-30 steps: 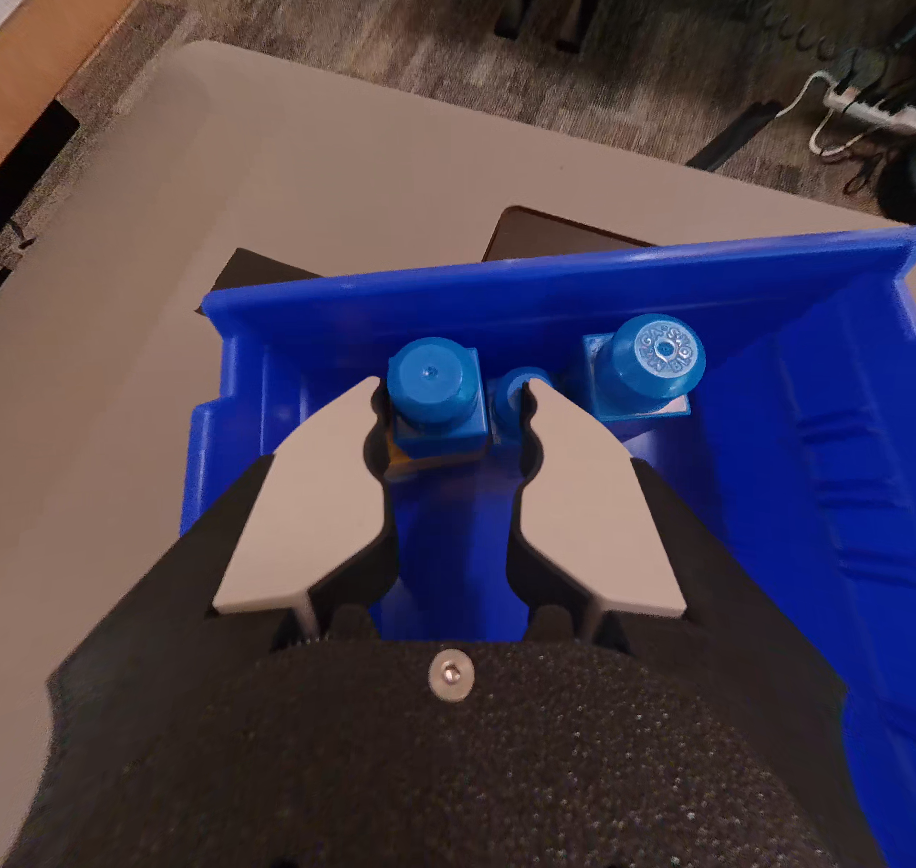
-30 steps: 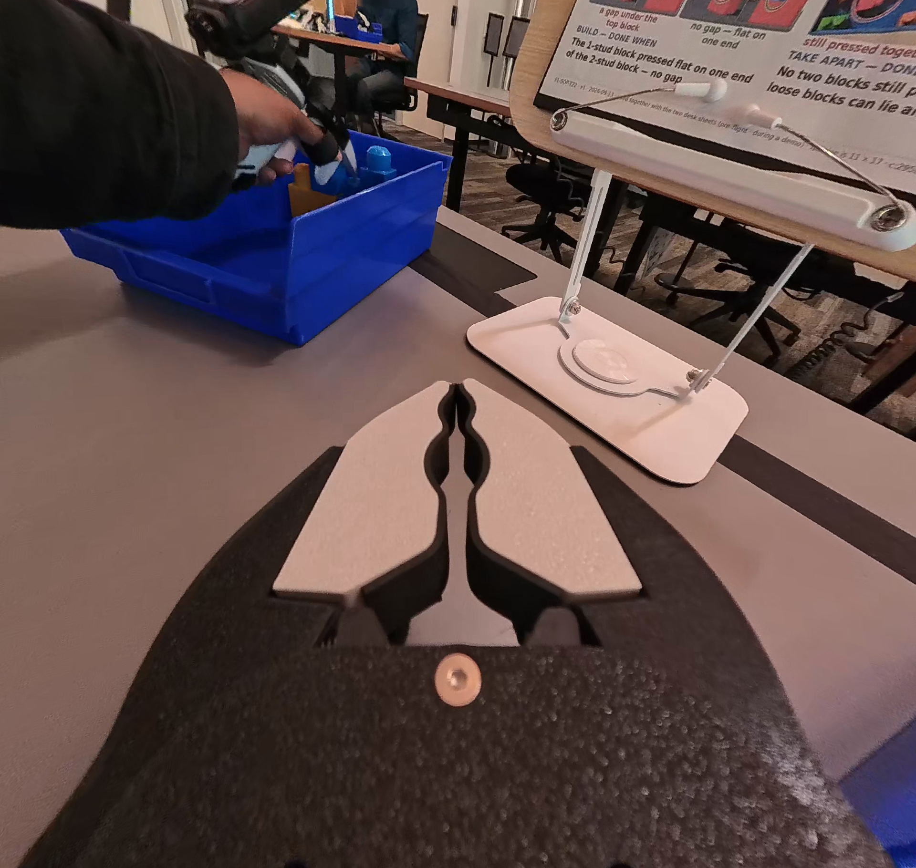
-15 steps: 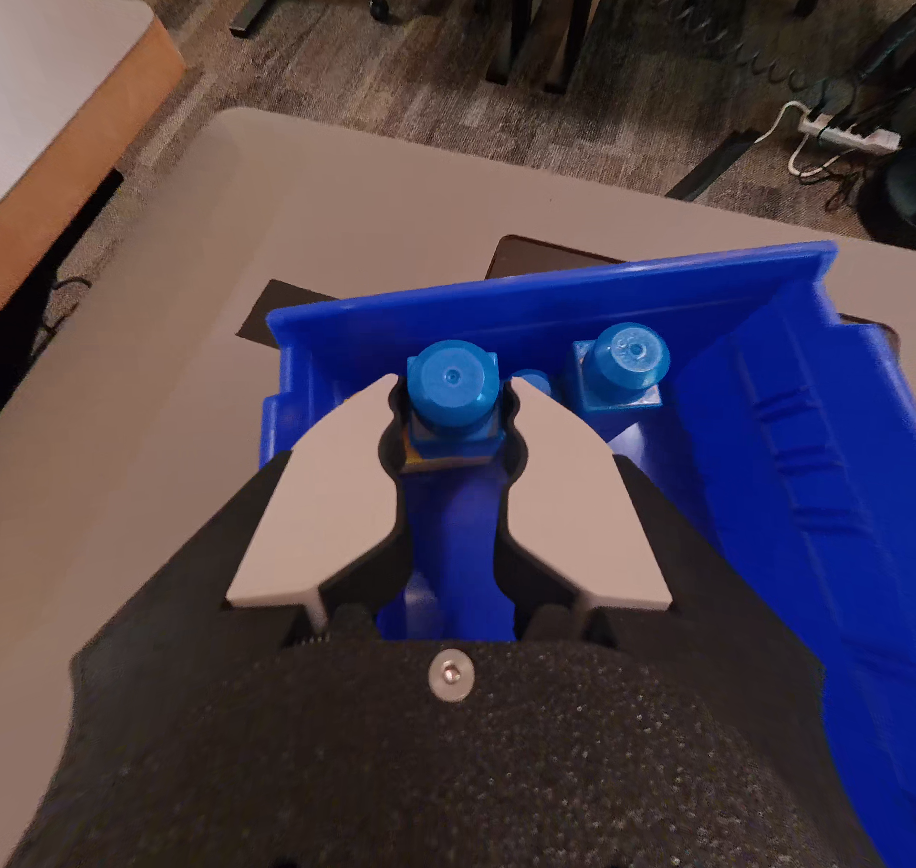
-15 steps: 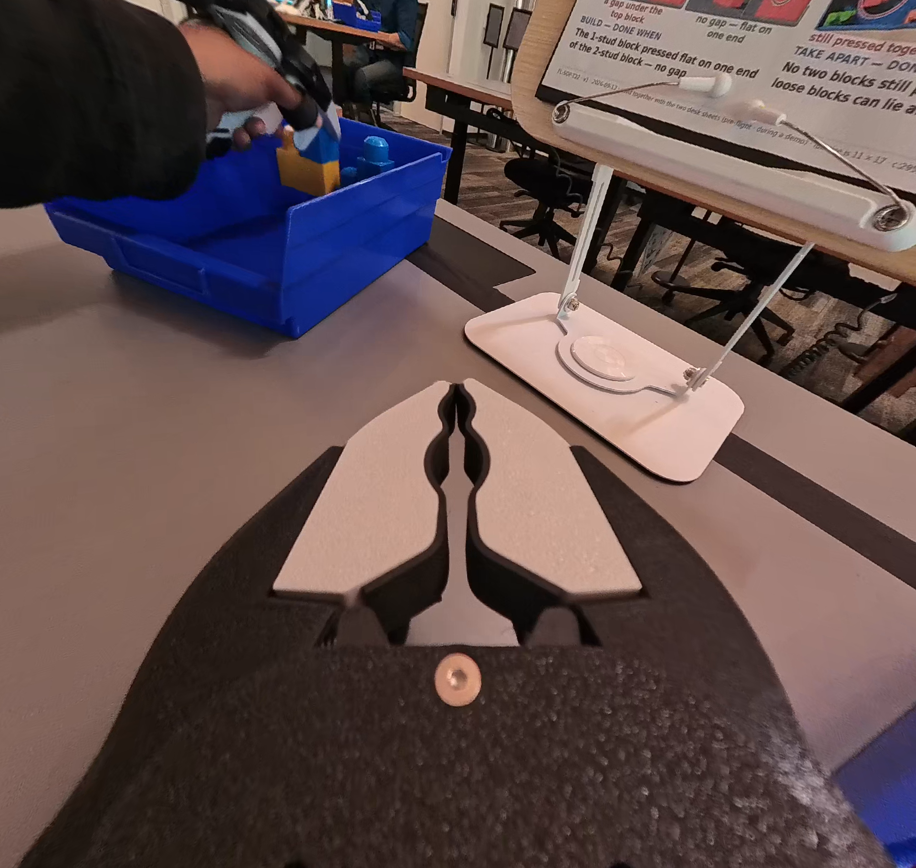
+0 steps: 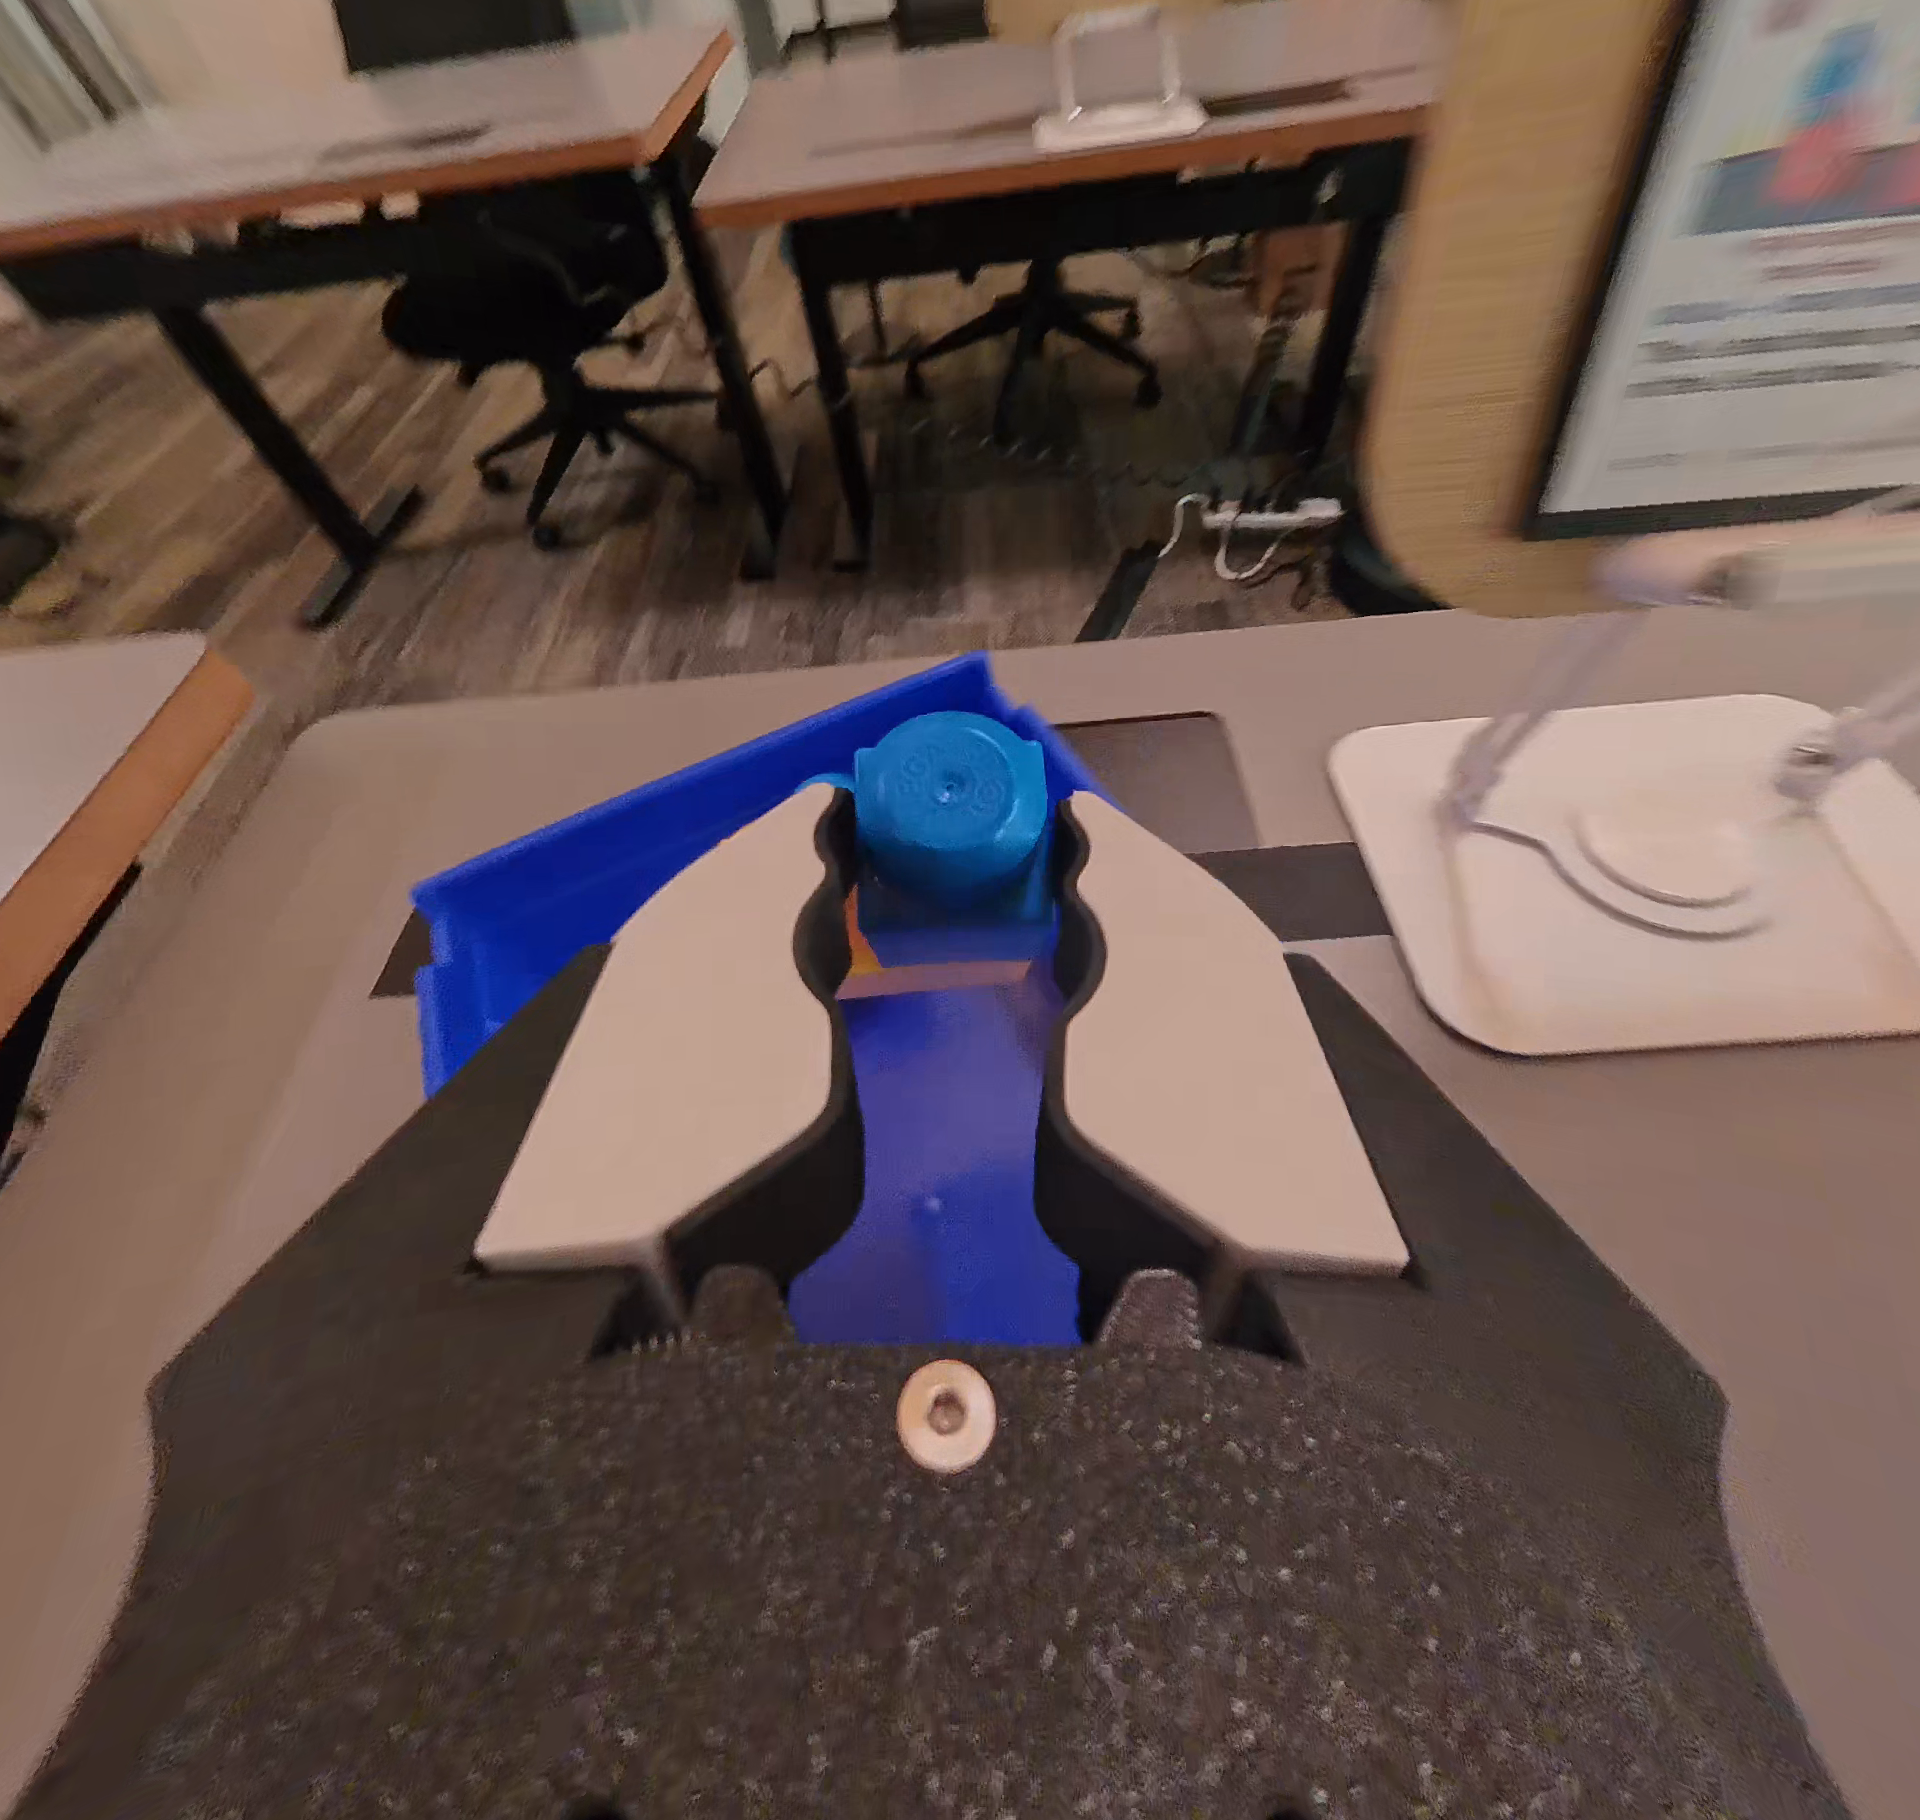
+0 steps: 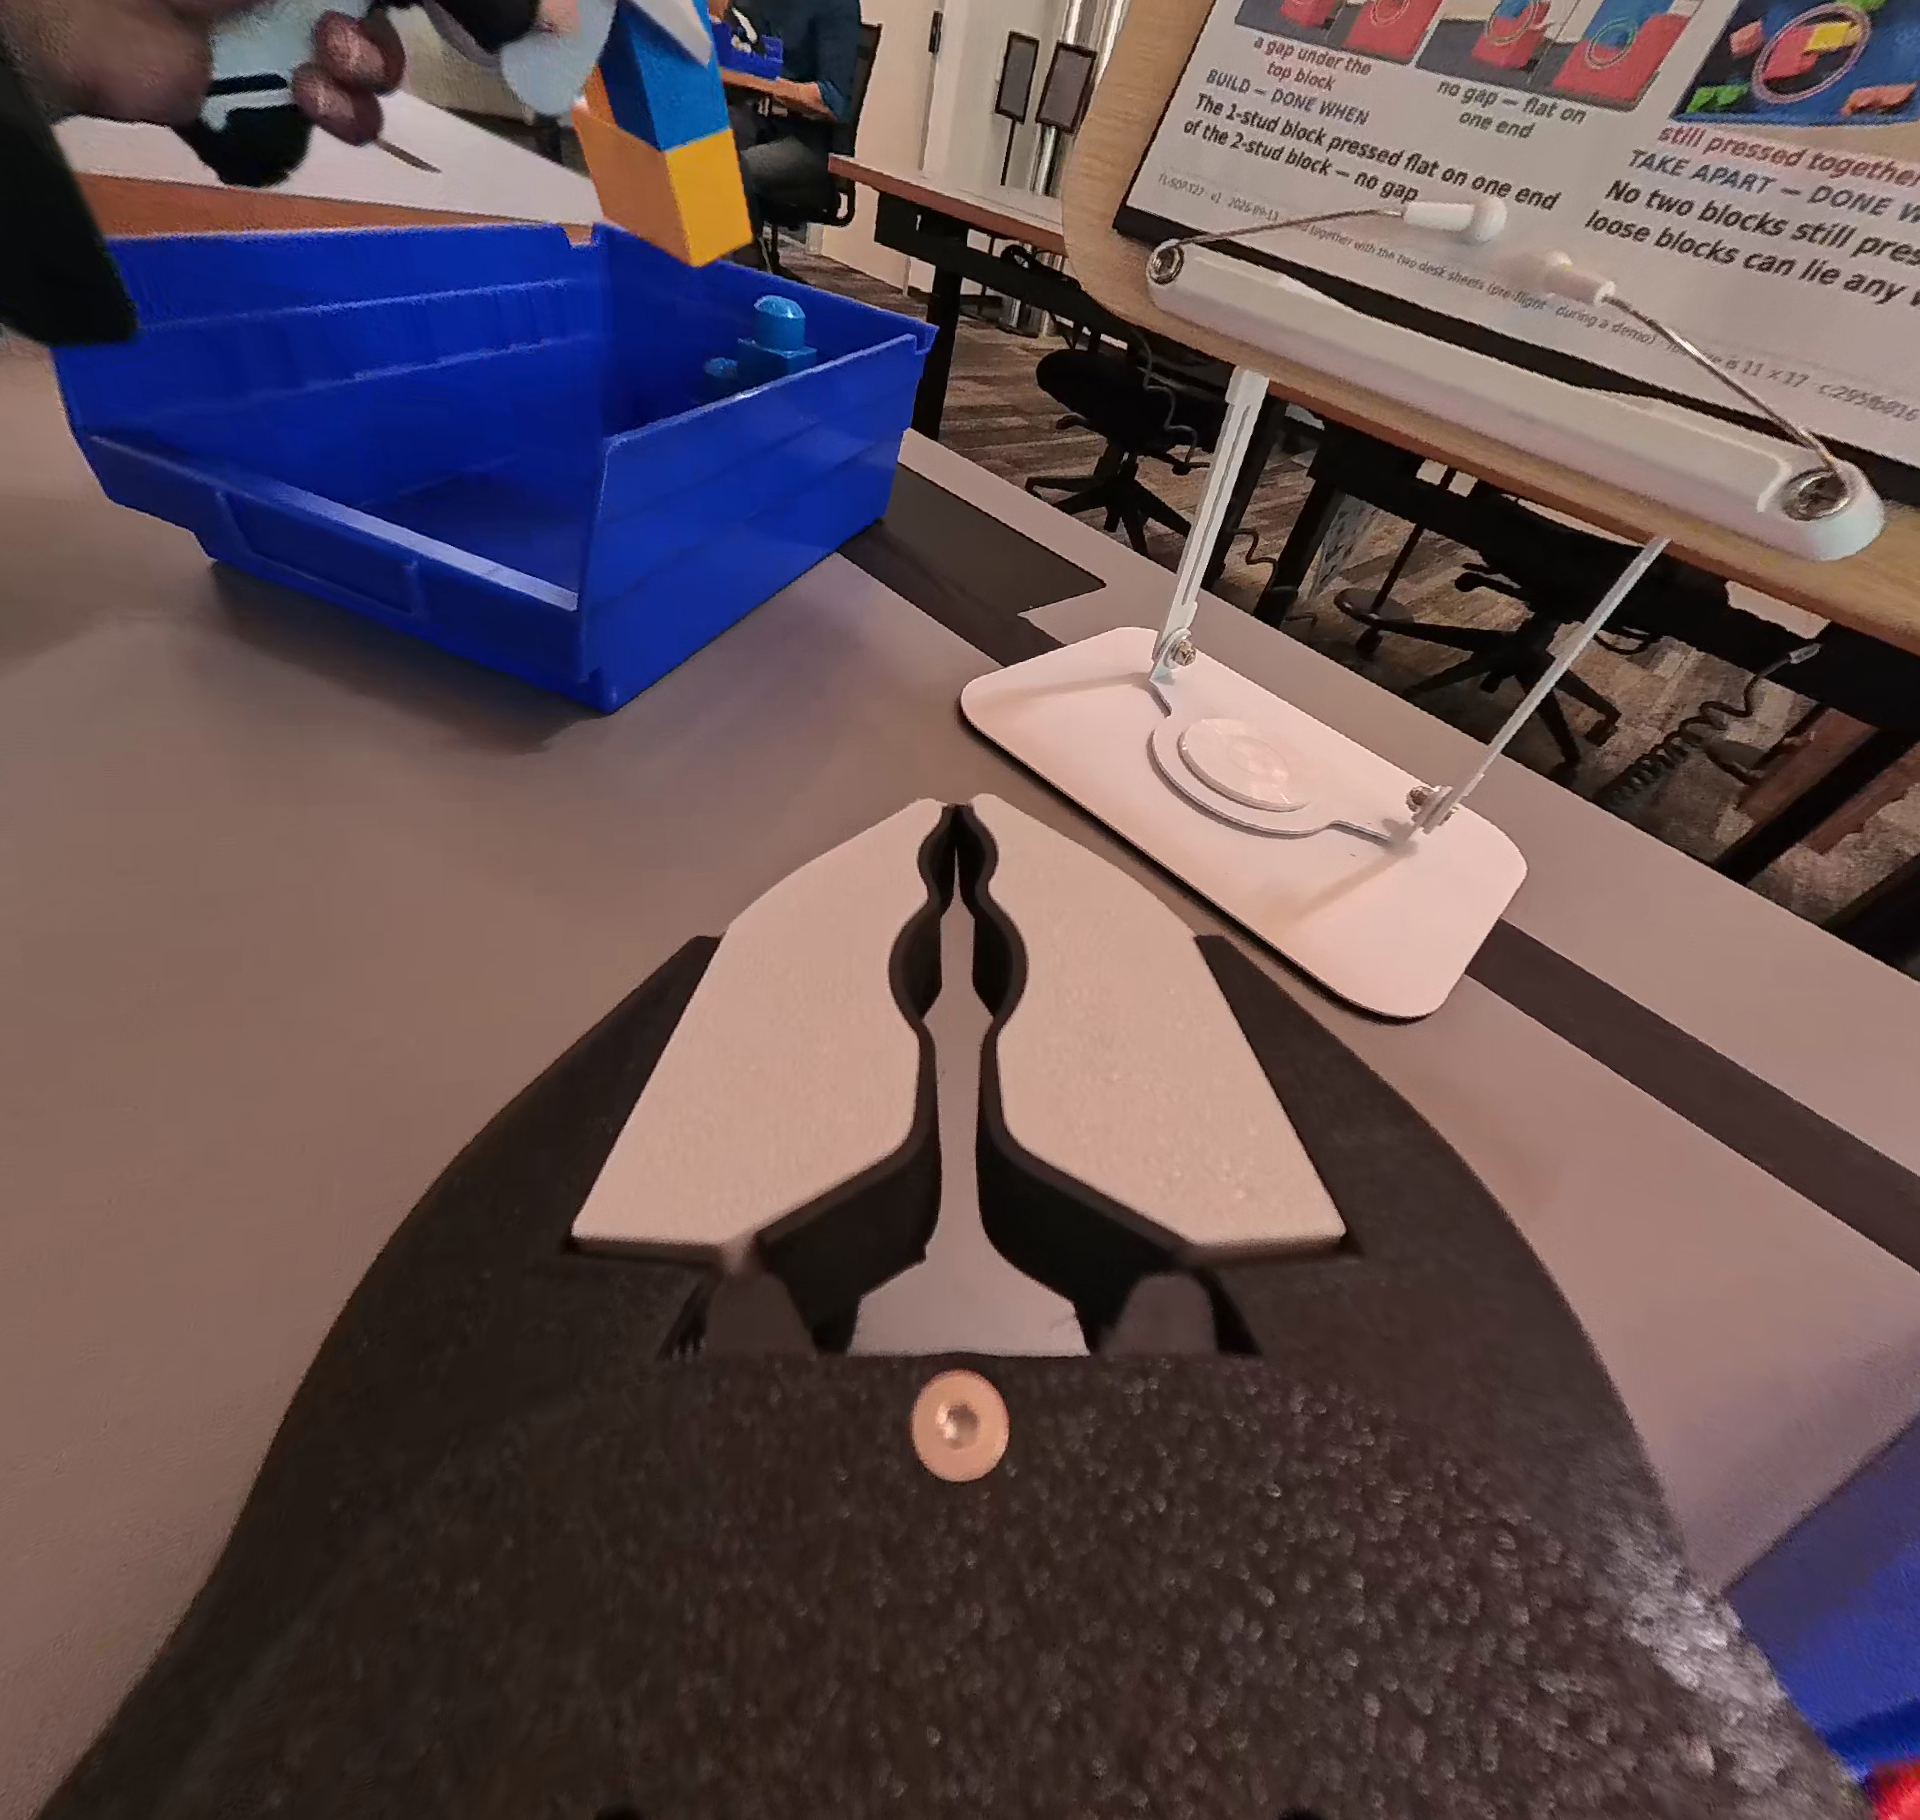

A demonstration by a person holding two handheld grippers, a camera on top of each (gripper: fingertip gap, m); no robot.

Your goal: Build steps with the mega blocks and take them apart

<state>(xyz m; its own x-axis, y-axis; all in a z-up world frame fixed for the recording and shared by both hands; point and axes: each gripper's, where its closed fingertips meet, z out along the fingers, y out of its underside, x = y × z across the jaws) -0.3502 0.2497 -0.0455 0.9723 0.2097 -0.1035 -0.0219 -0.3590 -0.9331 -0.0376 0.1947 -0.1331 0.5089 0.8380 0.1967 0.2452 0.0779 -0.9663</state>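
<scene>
The blue one-stud block point(image 5: 951, 835) sits pressed on top of a yellow-orange block point(image 6: 675, 186), and the two hang in the air as one piece, tipped a little, above the far side of the blue bin point(image 6: 499, 482). The left gripper point(image 5: 945, 840) has its two grey fingers point(image 5: 707, 1022) squeezed on the sides of the blue block, so it is holding the pair up. Down in the far corner of the bin, another blue block point(image 6: 774, 342) stands with its round stud up. The bin rests on the grey table point(image 6: 312, 835), and to its right is a white stand point(image 6: 1247, 814) that holds up a picture sheet. The right gripper point(image 6: 954, 825) waits low over the near part of the table, pinched almost shut with nothing in it. This looks like the carry step: the joined blocks are coming out of the bin. Next, the pair likely needs to go down on open table, and the right gripper must open wide to grab one block for pulling apart.
</scene>
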